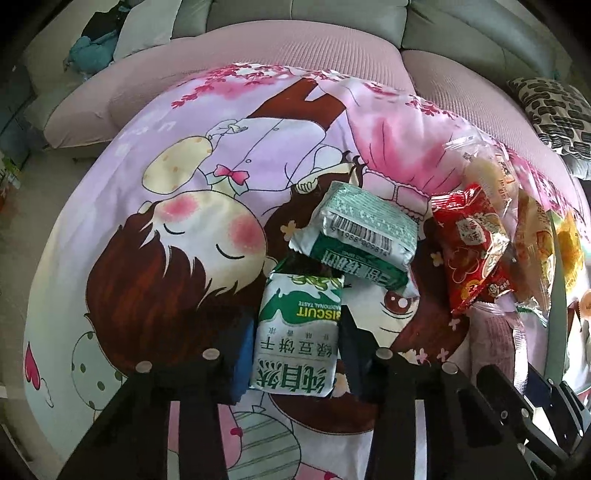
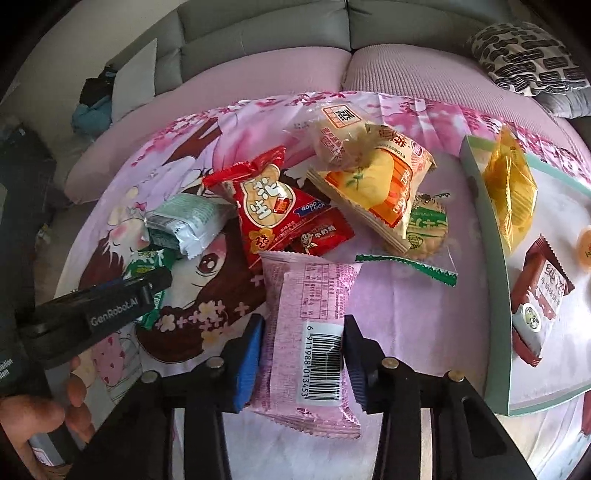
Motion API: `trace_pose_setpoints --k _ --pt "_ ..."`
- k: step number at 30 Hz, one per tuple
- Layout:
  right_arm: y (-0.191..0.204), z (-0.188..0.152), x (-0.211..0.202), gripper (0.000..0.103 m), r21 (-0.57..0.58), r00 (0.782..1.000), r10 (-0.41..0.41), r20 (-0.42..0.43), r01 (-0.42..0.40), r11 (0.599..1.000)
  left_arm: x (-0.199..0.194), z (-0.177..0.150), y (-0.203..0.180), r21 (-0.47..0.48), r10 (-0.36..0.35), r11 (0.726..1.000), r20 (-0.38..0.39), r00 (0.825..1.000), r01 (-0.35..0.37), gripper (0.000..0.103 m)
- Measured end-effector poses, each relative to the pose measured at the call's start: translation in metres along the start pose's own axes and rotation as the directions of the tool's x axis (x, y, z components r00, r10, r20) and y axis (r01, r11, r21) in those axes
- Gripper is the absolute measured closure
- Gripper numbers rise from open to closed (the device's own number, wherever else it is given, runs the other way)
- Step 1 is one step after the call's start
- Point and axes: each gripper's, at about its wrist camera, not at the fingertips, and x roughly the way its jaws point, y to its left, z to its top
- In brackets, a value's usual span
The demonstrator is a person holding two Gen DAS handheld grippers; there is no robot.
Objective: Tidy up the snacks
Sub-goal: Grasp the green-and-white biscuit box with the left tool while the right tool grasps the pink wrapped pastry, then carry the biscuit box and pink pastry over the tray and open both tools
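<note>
My left gripper (image 1: 297, 332) is shut on a green and white biscuit pack (image 1: 295, 339) over the cartoon cloth. A second green pack (image 1: 354, 232) lies just beyond it, barcode up. My right gripper (image 2: 303, 354) is shut on a pink snack pack (image 2: 306, 332), barcode up. Ahead of it lie red packs (image 2: 273, 210), an orange-yellow wafer pack (image 2: 380, 188) and a clear bun bag (image 2: 340, 144). The left gripper (image 2: 110, 306) shows at the left of the right wrist view, with the person's hand under it.
A pale green tray (image 2: 495, 266) at the right holds a yellow bag (image 2: 511, 188) and a brown pack (image 2: 539, 299). A round biscuit pack (image 2: 428, 229) lies beside the wafers. The cloth (image 1: 147, 206) covers a pink cushion in front of a grey sofa (image 1: 332, 14). A patterned pillow (image 2: 528, 55) lies at the far right.
</note>
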Motion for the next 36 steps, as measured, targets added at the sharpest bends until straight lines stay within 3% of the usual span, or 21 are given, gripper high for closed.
trace_pose_setpoints --k 8,17,36 --pt "0.001 0.002 -0.014 0.061 0.003 0.999 0.027 0.029 -0.027 1.000 -0.023 0.001 -0.003 0.016 -0.001 1.000 0.056 0.998 0.001 0.061" --pt "-0.006 0.009 -0.042 0.061 0.022 0.994 0.053 0.093 -0.056 0.998 -0.067 0.006 -0.010 0.030 0.003 1.000 0.178 0.984 -0.008 0.061" --pt "-0.059 0.027 -0.091 0.061 0.138 0.979 0.010 0.206 -0.039 0.990 -0.111 0.004 -0.071 0.125 -0.095 0.990 0.303 0.948 0.059 0.061"
